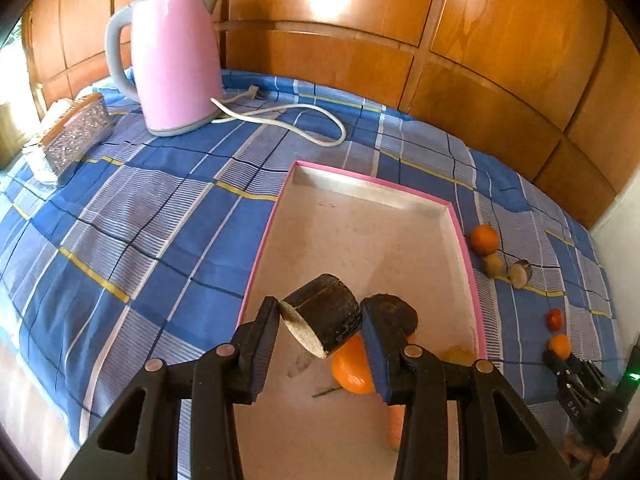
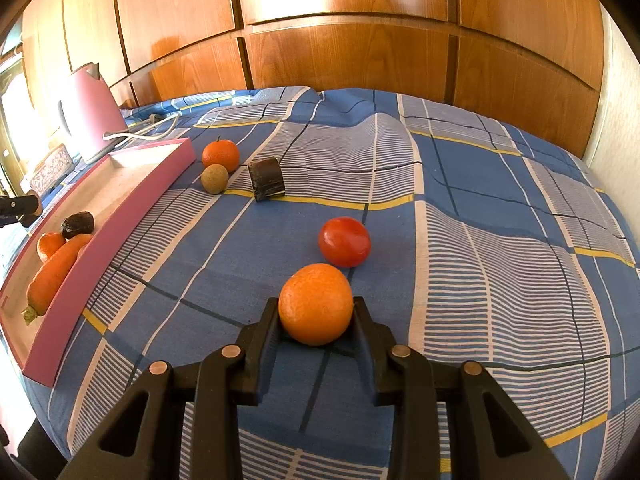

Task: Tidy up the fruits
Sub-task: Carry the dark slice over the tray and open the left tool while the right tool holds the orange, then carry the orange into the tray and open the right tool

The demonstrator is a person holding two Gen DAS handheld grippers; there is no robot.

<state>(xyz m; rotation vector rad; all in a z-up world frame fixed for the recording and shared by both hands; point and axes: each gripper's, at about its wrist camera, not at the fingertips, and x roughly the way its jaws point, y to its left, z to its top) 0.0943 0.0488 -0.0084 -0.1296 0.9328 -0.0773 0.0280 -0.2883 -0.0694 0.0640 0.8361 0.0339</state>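
Note:
My left gripper (image 1: 319, 318) is shut on a dark-skinned chunk (image 1: 330, 304) with a pale cut face, held above the near end of the pink-rimmed tray (image 1: 264, 236). In the tray beneath lie an orange (image 1: 352, 368), another dark piece (image 1: 394, 312) and a carrot (image 1: 396, 424). In the right wrist view, my right gripper (image 2: 316, 307) is shut on an orange (image 2: 314, 298) low over the checked cloth. A tomato (image 2: 344, 241) sits just beyond it. Farther off lie a dark cut piece (image 2: 266, 179), a beige round fruit (image 2: 215, 179) and another orange (image 2: 220, 155).
A pink kettle (image 1: 176, 60) with a white cord (image 1: 304, 120) stands at the back left beside a glittery box (image 1: 78, 136). Wooden panelling (image 2: 344, 48) closes the far side. The blue checked cloth (image 2: 500, 240) rises in folds to the right of the tray wall (image 2: 132, 208).

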